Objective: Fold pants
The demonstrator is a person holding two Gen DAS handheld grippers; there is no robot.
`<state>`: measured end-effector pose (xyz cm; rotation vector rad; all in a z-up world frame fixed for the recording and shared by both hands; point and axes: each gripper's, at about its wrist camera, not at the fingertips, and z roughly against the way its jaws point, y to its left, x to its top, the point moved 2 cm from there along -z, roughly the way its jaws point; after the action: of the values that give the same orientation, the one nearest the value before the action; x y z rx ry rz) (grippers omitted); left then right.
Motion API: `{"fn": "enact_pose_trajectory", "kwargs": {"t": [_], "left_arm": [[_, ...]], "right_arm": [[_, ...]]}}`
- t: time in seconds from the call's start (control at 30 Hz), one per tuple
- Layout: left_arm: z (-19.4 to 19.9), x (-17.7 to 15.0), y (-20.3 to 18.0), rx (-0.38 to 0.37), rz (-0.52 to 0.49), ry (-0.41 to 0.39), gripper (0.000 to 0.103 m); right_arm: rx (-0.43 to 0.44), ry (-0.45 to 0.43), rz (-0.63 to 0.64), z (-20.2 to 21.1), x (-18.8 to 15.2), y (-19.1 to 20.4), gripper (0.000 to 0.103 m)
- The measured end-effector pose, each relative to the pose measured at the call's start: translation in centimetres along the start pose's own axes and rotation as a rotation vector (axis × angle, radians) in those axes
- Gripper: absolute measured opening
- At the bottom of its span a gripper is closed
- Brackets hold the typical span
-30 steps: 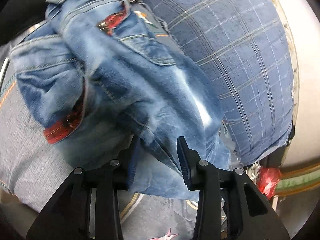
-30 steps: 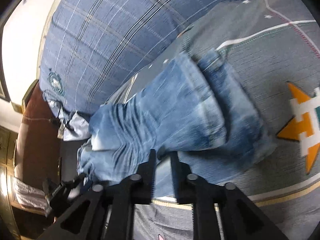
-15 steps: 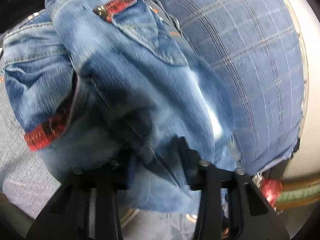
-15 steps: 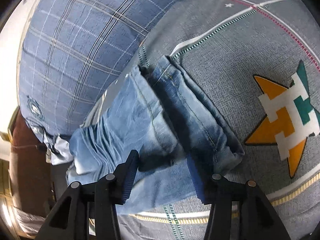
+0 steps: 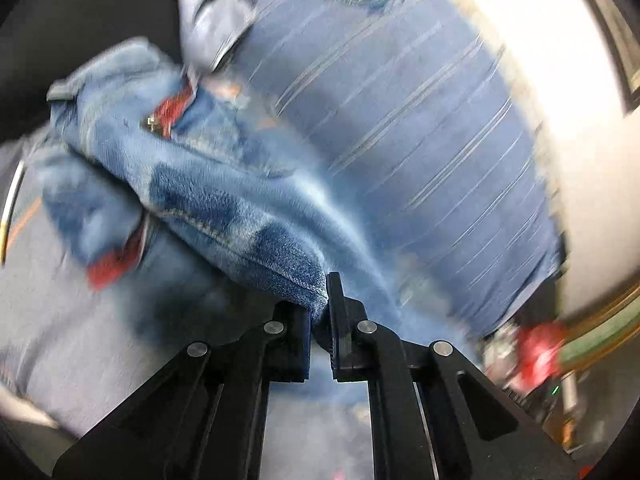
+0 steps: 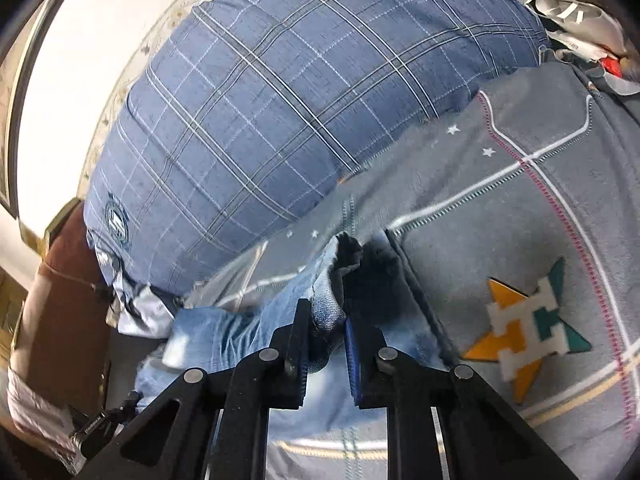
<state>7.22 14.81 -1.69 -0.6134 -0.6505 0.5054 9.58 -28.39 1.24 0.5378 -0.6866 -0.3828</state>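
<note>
Blue denim pants (image 5: 208, 184) with red plaid lining lie bunched on a grey bedspread (image 5: 80, 344); the view is blurred by motion. My left gripper (image 5: 320, 320) is shut on a seamed fold of the denim. In the right wrist view the pants (image 6: 240, 332) stretch toward the lower left, and my right gripper (image 6: 326, 336) is shut on the leg-end fabric, lifted off the bedspread (image 6: 500, 208).
A large blue plaid pillow (image 6: 288, 100) lies against the white wall behind the pants; it also shows in the left wrist view (image 5: 420, 140). An orange, white and green star patch (image 6: 528, 324) marks the bedspread to the right. Clutter (image 6: 576, 16) sits at the far right corner.
Both grippers were open around the denim half a second ago and are now closed on it. The right one has lifted the leg end; the left view has swung and blurred.
</note>
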Motion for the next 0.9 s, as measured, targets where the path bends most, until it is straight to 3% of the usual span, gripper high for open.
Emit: {"fn": "enact_pose_trajectory", "kwargs": {"t": [0.1,0.13,0.2,0.33,0.47,0.53,0.63,0.7,0.77,0.83,0.9], "left_arm": [[-3.3,-1.9,1.5,0.18,-0.017,0.125,0.006],[-3.9,-2.0,1.9,0.197,-0.009,0.154,0.006],[-3.2,-1.6,1.8,0.161,-0.002,0.136,0.005],[-2.8,-1.8,1.7,0.178,-0.022,0.111,0.006],[-3.3,-2.2,2.4,0.203,0.017,0.156,0.007],[-3.0,-2.8,2.2,0.19,0.011,0.165,0.013],[-1.7,-4.0,1.0,0.157,-0.04,0.144,0.018],[-0.7,-5.1,0.1,0.136,-0.085,0.119,0.018],[0.2,-6.4,-0.9,0.104,-0.142,0.1,0.018],[0.6,-7.4,-2.3,0.084,-0.215,0.089,0.018],[-0.2,-7.7,-4.1,0.078,-0.27,0.124,0.018]], "right_arm": [[-0.123,0.163,-0.06,-2.8,-1.2,-2.9,0.015],[-0.16,0.234,-0.093,-4.2,-1.8,-3.9,0.015],[-0.138,0.272,-0.161,-4.9,-2.3,-5.0,0.015],[-0.174,0.203,-0.08,-3.3,-1.5,-3.7,0.015],[-0.212,0.217,-0.053,-3.5,-2.1,-3.8,0.015],[-0.239,0.224,-0.015,-4.0,-2.1,-2.9,0.015],[-0.196,0.158,-0.01,-3.0,-1.5,-2.1,0.017],[-0.179,0.078,0.012,-1.4,-0.9,-1.5,0.028],[-0.233,0.008,0.065,-0.1,-0.4,-0.7,0.042],[-0.219,-0.022,0.075,0.6,0.0,-0.4,0.045],[-0.14,0.003,0.077,0.3,0.8,0.2,0.045]]}}
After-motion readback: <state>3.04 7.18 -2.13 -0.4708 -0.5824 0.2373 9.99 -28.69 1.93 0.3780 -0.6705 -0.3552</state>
